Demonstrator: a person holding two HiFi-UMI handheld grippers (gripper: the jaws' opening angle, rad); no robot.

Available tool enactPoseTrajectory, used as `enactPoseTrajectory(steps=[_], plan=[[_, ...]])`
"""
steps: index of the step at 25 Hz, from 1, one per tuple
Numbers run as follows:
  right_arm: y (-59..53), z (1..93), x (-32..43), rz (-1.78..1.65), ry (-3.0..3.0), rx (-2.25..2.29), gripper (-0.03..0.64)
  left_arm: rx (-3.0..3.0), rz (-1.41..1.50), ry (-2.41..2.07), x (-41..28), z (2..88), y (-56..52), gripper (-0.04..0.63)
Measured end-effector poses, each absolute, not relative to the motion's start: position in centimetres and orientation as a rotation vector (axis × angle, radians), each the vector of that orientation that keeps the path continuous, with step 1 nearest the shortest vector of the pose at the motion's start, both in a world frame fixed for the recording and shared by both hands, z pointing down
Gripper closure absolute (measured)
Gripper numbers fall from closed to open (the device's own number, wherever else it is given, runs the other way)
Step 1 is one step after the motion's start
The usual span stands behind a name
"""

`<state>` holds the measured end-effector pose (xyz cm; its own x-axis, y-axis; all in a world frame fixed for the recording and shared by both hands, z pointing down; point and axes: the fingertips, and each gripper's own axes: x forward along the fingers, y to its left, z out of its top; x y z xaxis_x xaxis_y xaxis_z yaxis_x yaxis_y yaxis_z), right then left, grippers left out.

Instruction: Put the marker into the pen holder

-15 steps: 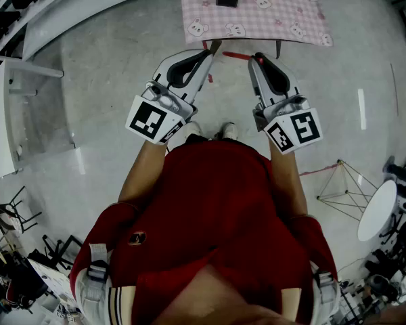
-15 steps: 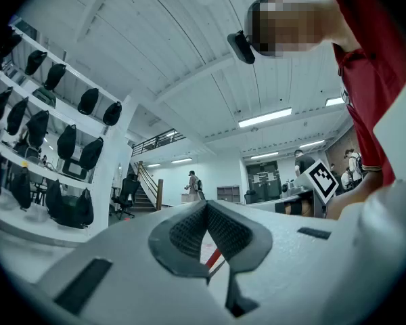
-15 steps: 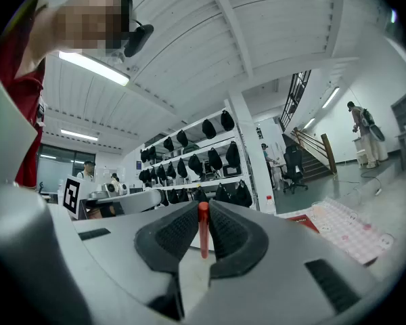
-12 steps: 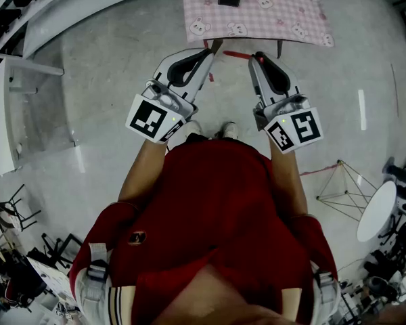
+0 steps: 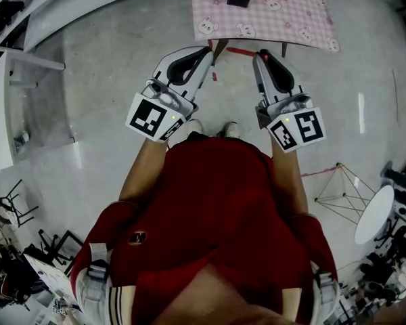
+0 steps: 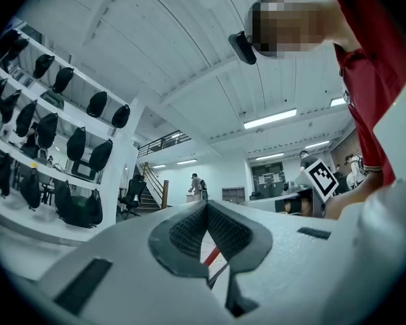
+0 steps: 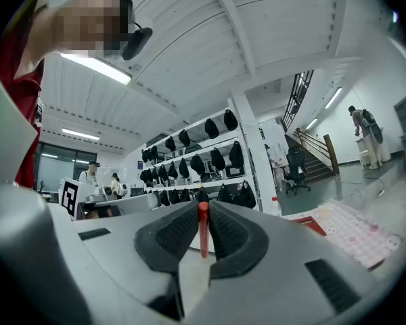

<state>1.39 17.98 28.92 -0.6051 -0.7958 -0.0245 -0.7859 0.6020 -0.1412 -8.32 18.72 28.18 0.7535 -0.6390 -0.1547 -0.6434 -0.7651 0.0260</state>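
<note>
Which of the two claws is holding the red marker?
The right claw: the red marker is pinched between its pads. The left claw has its pads together at the tips, with nothing between them.

This is a big open indoor hall, a lab or workshop kind of space rather than a home. The floor (image 5: 122, 80) is bare grey concrete. A high white ceiling carries strip lights (image 6: 271, 118). On the left, tall white shelves (image 6: 54, 114) hold rows of black bags. At the far end a staircase (image 6: 152, 181) climbs to a railed upper level, with an office chair (image 6: 132, 195) beside it and desks and people (image 6: 195, 185) beyond. A small table (image 5: 298, 19) with a pink checked cloth stands far ahead, and a round white table (image 5: 375, 212) sits to the right.
</note>
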Motion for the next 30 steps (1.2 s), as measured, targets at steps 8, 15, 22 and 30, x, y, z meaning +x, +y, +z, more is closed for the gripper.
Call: enactPoseTrajectory(steps=[8,15,22,30], plan=[[16.8,29.0,-1.1,-0.168,2.723,-1.385,0.572,-2.919,0.253,1.057,-11.4,28.5,17.7,0.589],[16.5,29.5,-4.3,-0.154,2.719,-1.436,0.572,-2.937,0.278,1.026,-14.8,29.2,17.0,0.589],[17.0,30.0,-5.4,-0.154,2.733,-1.489,0.572,-2.959,0.324,1.029,-16.5,29.8,17.0,0.588],[15.2,30.6,-4.1,-0.178,2.728,-1.496,0.572,-2.97,0.303,1.066,-15.9,30.4,15.4,0.588]])
